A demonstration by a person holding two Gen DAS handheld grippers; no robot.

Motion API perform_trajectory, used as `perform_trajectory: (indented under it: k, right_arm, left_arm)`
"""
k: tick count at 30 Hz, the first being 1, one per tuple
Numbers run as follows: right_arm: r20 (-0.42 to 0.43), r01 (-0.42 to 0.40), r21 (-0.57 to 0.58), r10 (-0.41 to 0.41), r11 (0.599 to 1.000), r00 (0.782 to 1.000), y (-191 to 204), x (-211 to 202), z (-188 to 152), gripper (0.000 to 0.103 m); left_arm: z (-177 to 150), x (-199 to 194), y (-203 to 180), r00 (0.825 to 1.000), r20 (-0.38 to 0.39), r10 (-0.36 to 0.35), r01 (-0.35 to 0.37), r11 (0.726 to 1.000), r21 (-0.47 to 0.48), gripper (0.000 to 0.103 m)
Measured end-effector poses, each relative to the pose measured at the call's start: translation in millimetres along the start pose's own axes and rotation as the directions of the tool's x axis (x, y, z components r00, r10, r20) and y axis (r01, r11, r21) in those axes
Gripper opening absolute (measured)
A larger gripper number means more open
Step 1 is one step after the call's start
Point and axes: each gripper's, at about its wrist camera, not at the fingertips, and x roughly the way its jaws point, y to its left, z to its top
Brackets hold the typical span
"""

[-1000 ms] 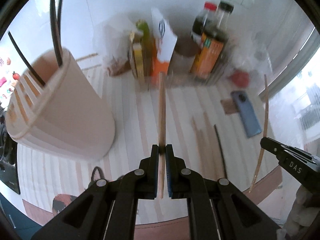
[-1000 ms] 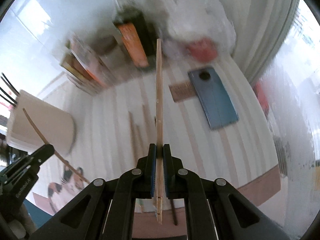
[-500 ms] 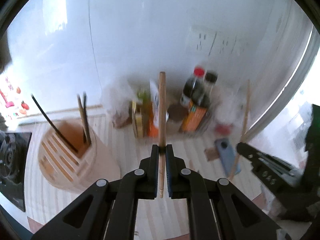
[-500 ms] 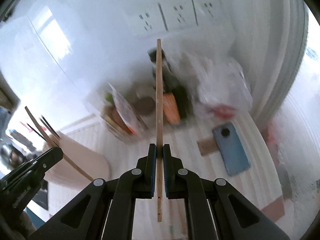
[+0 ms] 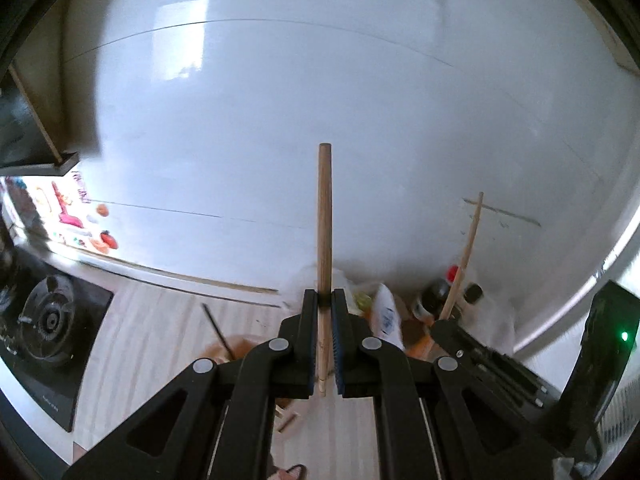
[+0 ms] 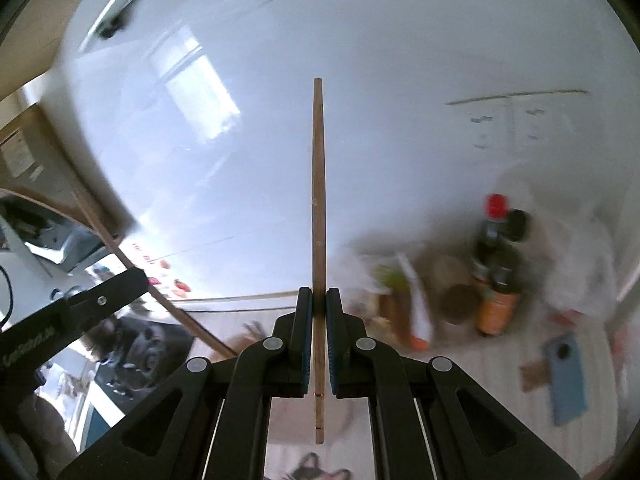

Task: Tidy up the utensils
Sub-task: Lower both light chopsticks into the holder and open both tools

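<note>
My left gripper [image 5: 324, 300] is shut on a wooden chopstick [image 5: 324, 216] that stands upright, high above the counter. My right gripper [image 6: 319, 296] is shut on a second wooden chopstick [image 6: 319, 184], also upright. The right gripper shows in the left wrist view [image 5: 440, 326] at the right with its chopstick [image 5: 466, 252]. The left gripper shows in the right wrist view [image 6: 136, 278] at the left with its chopstick [image 6: 160, 300]. The beige utensil holder [image 5: 240, 346] is mostly hidden below my left gripper; a black chopstick [image 5: 216, 330] sticks out of it.
Sauce bottles [image 6: 498, 268], packets [image 6: 416, 308] and a plastic bag [image 6: 572, 264] stand against the white wall. A blue phone [image 6: 566, 384] lies on the striped counter at the right. A gas hob [image 5: 48, 336] is at the left.
Both grippers have risen and tilted up with their chopsticks. The counter and holder have dropped low in both views; the wall now fills most of them.
</note>
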Motion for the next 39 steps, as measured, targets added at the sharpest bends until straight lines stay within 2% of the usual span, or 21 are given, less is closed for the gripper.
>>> perform_trajectory:
  k: [4,10,23,31,32,34,35,36,39]
  right_arm:
    - [0.007,-0.052,-0.03,0.053,0.998,0.999,27,22,-1,0.007]
    - [0.018,-0.075,-0.053,0.076,0.996,0.997,47,48,-11,0.007]
    - [0.102,-0.087,-0.043,0.091,0.995,0.991,40,78,-38,0.007]
    - [0.029,-0.118,-0.097,0.122,0.988,0.992,41,75,-41,0.008]
    - [0.029,-0.119,-0.097,0.122,0.988,0.992,38,70,-40,0.011]
    - [0.035,-0.121,-0.093,0.125,0.988,0.992,32,59,-37,0.018]
    - [0.041,-0.118,-0.09,0.122,0.989,0.992,29,51,-35,0.022]
    - [0.043,-0.12,-0.086,0.124,0.989,0.991,26,46,-34,0.026]
    - [0.054,-0.101,-0.054,0.104,0.993,0.993,14,27,-32,0.037]
  left_arm:
    - [1,10,19,0.999,-0.013,0.032,-0.032,0.999,-0.03,0.004]
    - [-10,29,30,0.997,-0.062,0.042,-0.045,0.998,-0.053,0.004]
    - [-22,56,41,0.988,-0.15,0.031,-0.041,0.997,-0.065,0.004]
    - [-21,38,47,0.989,-0.15,0.003,-0.019,0.994,-0.111,0.009]
    - [-20,30,47,0.991,-0.131,0.005,-0.019,0.994,-0.109,0.012]
    - [-19,19,45,0.994,-0.107,0.022,-0.032,0.995,-0.093,0.03]
    - [-18,15,46,0.995,-0.096,0.022,-0.03,0.995,-0.092,0.051]
    - [-19,10,47,0.996,-0.084,0.017,-0.025,0.995,-0.096,0.066]
    - [-22,-2,49,0.997,-0.058,0.044,-0.049,0.995,-0.088,0.073]
